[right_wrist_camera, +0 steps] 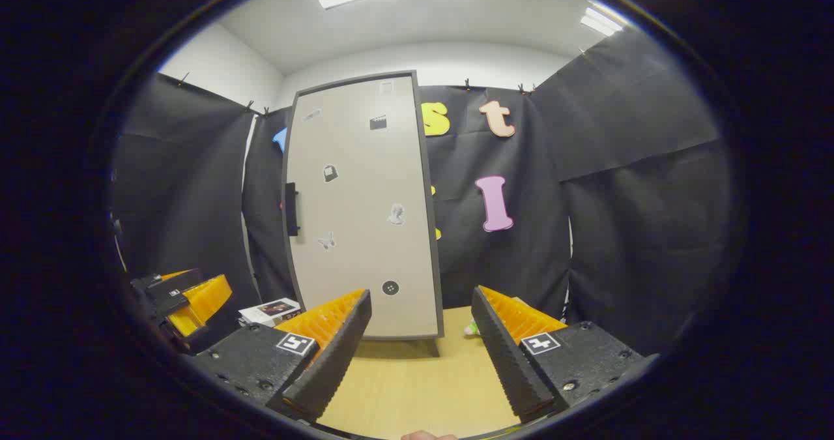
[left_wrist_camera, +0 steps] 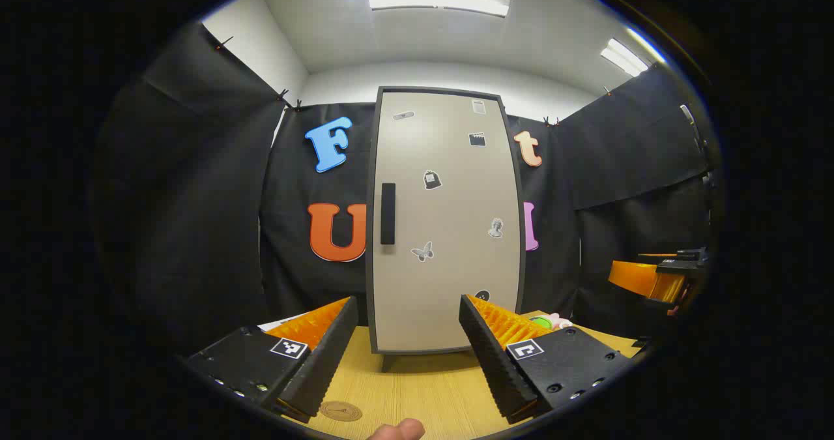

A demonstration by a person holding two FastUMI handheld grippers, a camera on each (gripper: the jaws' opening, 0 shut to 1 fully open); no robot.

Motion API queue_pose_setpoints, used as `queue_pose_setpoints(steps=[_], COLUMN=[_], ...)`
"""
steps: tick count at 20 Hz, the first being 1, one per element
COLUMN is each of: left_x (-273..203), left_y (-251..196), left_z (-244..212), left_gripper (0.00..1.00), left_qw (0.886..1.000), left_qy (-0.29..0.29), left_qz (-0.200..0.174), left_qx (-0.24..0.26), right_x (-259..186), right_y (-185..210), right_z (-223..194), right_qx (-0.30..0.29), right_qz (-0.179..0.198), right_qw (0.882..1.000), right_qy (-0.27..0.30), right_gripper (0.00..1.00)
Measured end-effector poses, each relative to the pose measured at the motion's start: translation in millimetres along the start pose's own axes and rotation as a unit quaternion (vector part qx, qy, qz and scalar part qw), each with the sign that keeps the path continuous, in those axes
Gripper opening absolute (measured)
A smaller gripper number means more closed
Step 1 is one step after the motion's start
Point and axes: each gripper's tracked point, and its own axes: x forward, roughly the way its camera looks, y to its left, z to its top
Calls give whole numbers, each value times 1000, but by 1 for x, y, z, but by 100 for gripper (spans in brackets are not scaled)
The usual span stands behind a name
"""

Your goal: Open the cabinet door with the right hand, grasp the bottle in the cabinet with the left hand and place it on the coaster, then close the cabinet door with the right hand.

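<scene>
At the back of the tabletop (left_wrist_camera: 417, 388) stands the cabinet (left_wrist_camera: 446, 221), upright on short feet, its pale door (right_wrist_camera: 361, 205) shut flush in a dark frame. The bottle is presumably behind that door; nothing of it can be seen. A dark vertical handle (left_wrist_camera: 388, 213) sits on the door's left edge at about mid-height, so the hinges are likely on the right side. Small stickers dot the door face.

Near the front edge of the tabletop, in the left gripper view, lies a round brown coaster (left_wrist_camera: 341, 410), well apart from the cabinet and just beside the left hand-held gripper (left_wrist_camera: 407, 355). That gripper's 2 fingers are spread wide with nothing between them, and it faces the door squarely. The right hand-held gripper (right_wrist_camera: 420, 355) is likewise spread and empty, set off to the cabinet's right and aimed past the door's right edge, with the handle (right_wrist_camera: 291, 208) well to its left.

Judging from the closed door and both empty grippers, step 1, opening the door, has not yet begun. The next move calls for the right gripper to travel left across the door front, rise to handle height, and turn so its fingers straddle the narrow bar before closing and pulling outward. The left gripper will need to stay clear of the swinging door.

A small pale and green object (left_wrist_camera: 550, 322) lies on the tabletop right of the cabinet, and a flat box (right_wrist_camera: 270, 311) lies to its left.
</scene>
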Motion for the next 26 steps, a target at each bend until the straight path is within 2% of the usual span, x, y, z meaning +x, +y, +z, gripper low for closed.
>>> queue_pose_setpoints(steps=[15,23,26], left_x=[0,-6,-9], left_y=[5,11,10], left_z=[-6,-8,-11], left_gripper=[95,95,95], left_qw=[1000,1000,1000], left_qy=[4,4,8], left_qz=[6,9,5], left_qx=[-3,3,-1], right_x=[2,31,52], right_y=[4,39,69], right_z=[-2,17,24], right_qx=[0,-5,-12], right_qz=[6,52,90], right_qw=[1000,999,996], right_qy=[5,-9,-11], right_gripper=[100,100,99])
